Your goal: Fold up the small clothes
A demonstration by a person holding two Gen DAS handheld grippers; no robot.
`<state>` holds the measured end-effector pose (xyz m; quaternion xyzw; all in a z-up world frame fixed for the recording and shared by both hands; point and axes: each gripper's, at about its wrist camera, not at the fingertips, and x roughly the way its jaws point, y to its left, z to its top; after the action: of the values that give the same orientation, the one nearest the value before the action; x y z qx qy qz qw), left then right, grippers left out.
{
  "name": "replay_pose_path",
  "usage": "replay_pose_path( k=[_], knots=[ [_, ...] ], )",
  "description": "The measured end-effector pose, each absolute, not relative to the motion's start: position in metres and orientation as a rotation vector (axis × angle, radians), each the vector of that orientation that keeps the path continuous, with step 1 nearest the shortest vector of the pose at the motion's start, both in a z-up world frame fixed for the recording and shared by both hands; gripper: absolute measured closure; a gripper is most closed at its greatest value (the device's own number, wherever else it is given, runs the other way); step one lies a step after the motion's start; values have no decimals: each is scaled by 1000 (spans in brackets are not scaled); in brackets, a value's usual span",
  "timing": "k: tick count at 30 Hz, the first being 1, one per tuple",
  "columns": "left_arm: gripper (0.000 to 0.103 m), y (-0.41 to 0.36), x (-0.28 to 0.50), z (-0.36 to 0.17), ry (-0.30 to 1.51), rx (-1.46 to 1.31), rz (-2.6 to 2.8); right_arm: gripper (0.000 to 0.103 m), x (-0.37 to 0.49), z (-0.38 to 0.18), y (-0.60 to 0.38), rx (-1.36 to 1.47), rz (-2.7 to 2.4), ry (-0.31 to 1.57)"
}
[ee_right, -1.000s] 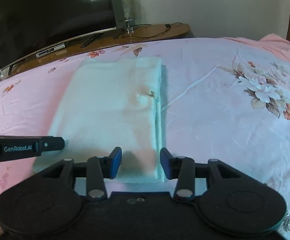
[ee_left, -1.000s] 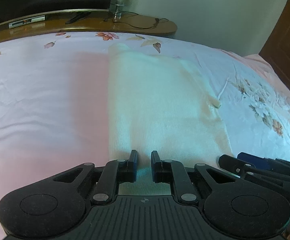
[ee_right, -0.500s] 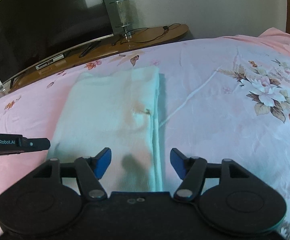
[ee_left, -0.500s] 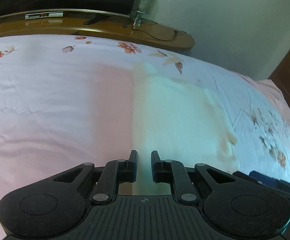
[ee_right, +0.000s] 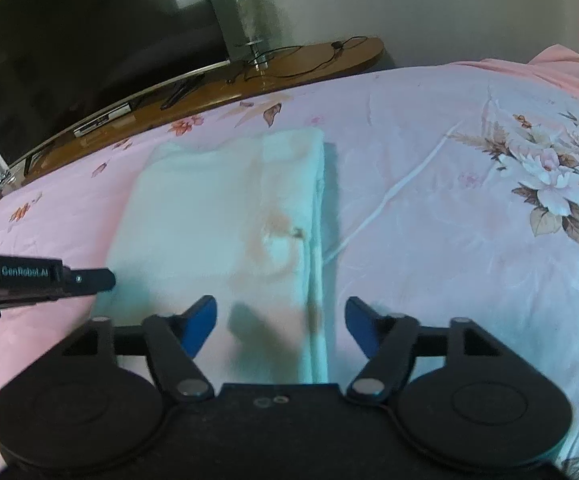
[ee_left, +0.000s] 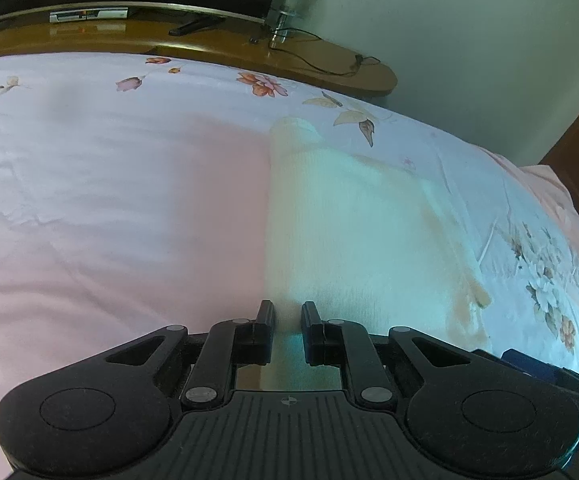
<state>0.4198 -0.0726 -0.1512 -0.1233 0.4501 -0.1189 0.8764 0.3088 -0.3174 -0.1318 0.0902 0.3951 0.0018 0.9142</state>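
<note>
A folded pale cream knitted garment (ee_right: 225,216) lies flat on a pink floral bedsheet (ee_right: 449,240), just ahead of both tools. The right gripper (ee_right: 281,320), blue-padded, has just been opening and stands wide over the garment's near edge, empty. The black left gripper (ee_left: 287,312), lettered "GenRobot.AI", is nearly closed, gripping nothing.

A folded garment (ee_right: 225,216) lies flat on a bed (ee_right: 429,240), lengthwise away from both cameras. Behind the bed runs a curved shelf (ee_right: 289,68), and on it stand a lamp (ee_right: 249,20), a cable (ee_right: 317,56) and a remote (ee_right: 181,90). A screen (ee_right: 69,40) stands behind the shelf, left of the lamp. The right gripper (ee_right: 281,320) hangs over the garment's near right edge. The left gripper (ee_left: 287,320) is at its near left edge.
</note>
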Motion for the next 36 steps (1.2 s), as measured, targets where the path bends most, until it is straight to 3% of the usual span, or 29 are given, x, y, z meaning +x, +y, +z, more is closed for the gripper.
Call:
replay_pose_path(
  k=[1,2,3,5,23,26,30,36],
  knots=[
    [87,-73,421,-151,939,-261,-249,27,311,-132,-319,188,-2,812],
    [67,-73,421,-151,936,-264,-251,25,313,-131,-320,193,-7,810],
    [33,-72,421,-150,928,-271,-256,25,315,-131,-321,197,-7,808],
    [7,-71,417,-144,873,-274,-224,24,320,-132,-322,197,-9,809],
    [7,-72,453,-173,958,-353,-254,21,356,-147,-324,225,13,834],
    [17,-76,453,-175,952,-349,-283,21,360,-149,-326,234,22,837],
    [39,-79,458,-174,972,-385,-338,22,363,-151,-330,272,41,836],
    [39,-79,461,-177,987,-425,-355,34,374,-158,-337,365,93,840]
  ],
)
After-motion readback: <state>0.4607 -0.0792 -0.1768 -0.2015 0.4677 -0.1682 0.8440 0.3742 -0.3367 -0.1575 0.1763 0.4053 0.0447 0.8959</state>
